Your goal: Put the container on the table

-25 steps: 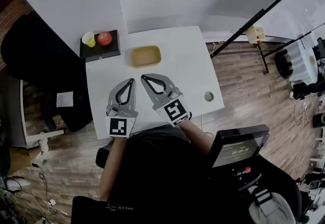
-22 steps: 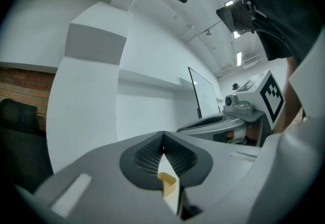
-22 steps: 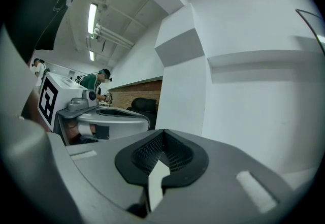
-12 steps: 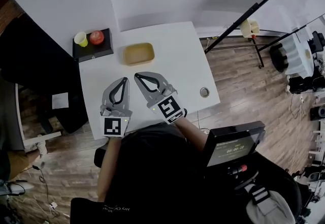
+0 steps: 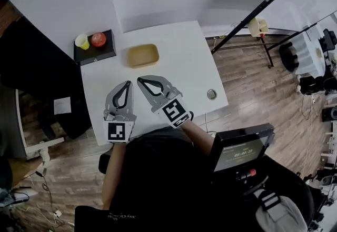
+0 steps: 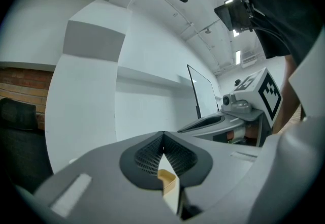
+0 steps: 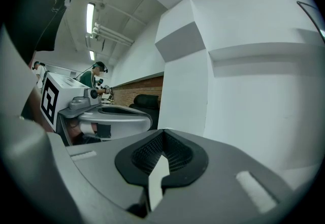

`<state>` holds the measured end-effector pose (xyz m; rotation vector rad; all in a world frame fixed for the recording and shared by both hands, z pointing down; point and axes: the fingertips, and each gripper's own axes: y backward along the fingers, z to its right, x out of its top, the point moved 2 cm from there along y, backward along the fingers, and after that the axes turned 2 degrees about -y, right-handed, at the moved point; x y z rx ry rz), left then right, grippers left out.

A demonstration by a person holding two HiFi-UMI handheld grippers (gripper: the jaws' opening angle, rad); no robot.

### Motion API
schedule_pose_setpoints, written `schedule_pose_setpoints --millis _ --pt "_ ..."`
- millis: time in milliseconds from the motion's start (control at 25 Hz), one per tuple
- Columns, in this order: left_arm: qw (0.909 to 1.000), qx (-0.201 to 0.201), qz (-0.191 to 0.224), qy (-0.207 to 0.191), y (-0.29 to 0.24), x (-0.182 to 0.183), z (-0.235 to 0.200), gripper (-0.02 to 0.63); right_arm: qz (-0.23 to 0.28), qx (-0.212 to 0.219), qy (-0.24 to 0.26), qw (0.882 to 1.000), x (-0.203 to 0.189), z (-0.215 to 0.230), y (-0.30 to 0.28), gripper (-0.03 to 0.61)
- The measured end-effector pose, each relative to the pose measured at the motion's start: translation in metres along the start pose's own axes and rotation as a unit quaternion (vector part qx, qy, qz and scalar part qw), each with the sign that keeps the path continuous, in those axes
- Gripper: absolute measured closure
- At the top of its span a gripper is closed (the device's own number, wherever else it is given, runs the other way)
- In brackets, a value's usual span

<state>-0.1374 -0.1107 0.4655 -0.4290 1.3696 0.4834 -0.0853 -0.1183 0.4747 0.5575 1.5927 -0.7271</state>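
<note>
Head view: one container; left gripper, right gripper, both jaws closed, empty.

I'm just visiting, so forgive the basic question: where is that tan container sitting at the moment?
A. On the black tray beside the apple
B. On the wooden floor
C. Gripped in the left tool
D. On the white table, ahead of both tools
D: the tan container rests on the white table, beyond the tips of the left tool and the right tool, both shut with nothing held.
</note>
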Motion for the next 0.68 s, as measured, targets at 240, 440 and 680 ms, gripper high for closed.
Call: schedule_pose_setpoints --millis 240,440,680 --pt "1.0000 0.001 0.001 -0.007 0.003 -0.001 0.000 0.612 -0.008 0.009 -0.002 1.000 -0.004 -0.004 -0.001 0.566" --pt "0.9999 0.014 -0.009 0.002 0.011 -0.005 0.002 0.612 -0.013 0.028 -0.004 1.000 -0.011 -0.012 0.000 0.566" --pt "0.9984 0.052 0.007 0.021 0.020 -0.025 -0.004 0.612 -0.036 0.064 -0.019 0.997 -0.026 -0.013 -0.009 0.566"
